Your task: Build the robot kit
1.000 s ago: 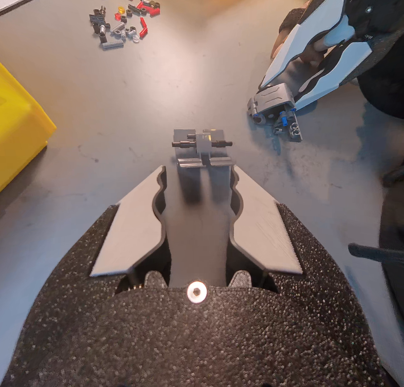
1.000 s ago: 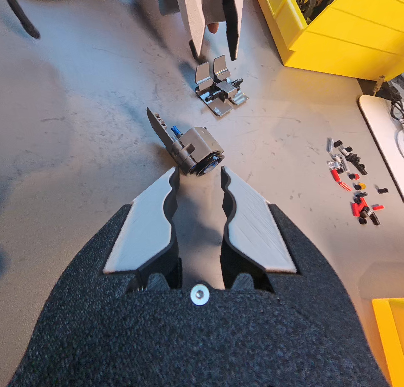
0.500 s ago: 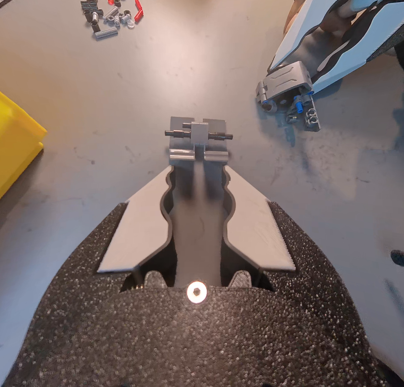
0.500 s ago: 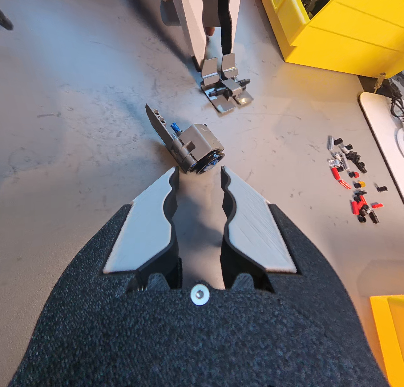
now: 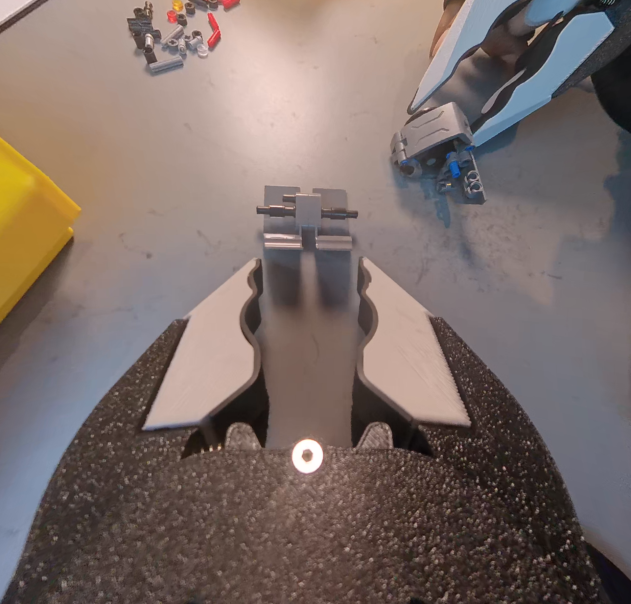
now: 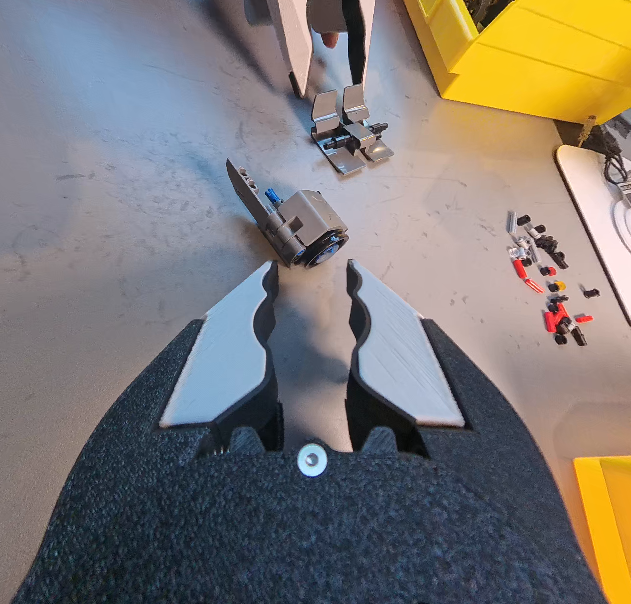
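My left gripper (image 5: 309, 266) gapes wide, empty, just short of the flat grey plastic brick assembly w/ black cross pins (image 5: 307, 219), mid-table. Right gripper (image 6: 312, 266) likewise open, nothing held, tips beside the chunky grey brick block w/ blue pins (image 6: 300, 227). Both look light, rigid, slick; I'd pinch the flat one across its side edges.

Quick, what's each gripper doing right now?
Left gripper: open, empty, just short of the grey panel piece.
Right gripper: open, empty, at the grey block.

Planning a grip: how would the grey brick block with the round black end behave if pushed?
The grey block looks rigid. Its round black end might let it roll or pivot. The flat plate behind probably steadies it, though clipped pieces may separate.
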`<state>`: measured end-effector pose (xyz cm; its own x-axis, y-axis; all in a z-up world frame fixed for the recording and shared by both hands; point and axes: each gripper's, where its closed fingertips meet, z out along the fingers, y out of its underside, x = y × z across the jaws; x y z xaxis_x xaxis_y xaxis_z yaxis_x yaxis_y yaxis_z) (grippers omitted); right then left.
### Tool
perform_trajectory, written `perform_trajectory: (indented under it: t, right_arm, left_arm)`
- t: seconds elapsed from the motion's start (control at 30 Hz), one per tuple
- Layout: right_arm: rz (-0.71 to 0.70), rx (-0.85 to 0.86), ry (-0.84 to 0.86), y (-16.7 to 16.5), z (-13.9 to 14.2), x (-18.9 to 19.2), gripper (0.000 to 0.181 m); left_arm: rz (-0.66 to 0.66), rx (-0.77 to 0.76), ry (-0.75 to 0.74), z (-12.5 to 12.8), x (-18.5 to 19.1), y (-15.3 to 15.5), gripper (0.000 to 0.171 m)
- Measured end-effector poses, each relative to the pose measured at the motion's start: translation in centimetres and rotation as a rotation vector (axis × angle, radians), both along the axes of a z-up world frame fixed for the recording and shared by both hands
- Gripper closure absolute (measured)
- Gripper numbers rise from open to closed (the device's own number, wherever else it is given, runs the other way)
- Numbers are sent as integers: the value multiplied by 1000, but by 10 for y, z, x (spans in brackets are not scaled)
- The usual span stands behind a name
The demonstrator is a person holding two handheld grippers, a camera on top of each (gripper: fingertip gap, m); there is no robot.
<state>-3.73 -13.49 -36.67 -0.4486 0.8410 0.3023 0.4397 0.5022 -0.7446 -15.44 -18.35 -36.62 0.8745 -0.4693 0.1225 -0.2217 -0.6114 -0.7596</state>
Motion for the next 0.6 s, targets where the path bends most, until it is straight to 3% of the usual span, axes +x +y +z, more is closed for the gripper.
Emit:
perform_trajectory:
  t: [0.33,0.6]
  right_arm:
    - [19,-29,36,-7,8,-5,126]
    - [38,7,51,-15,7,-10,125]
  left_arm:
    - [-12,22,24,-2,5,5,112]
    - [-28,38,87,-5,10,8,117]
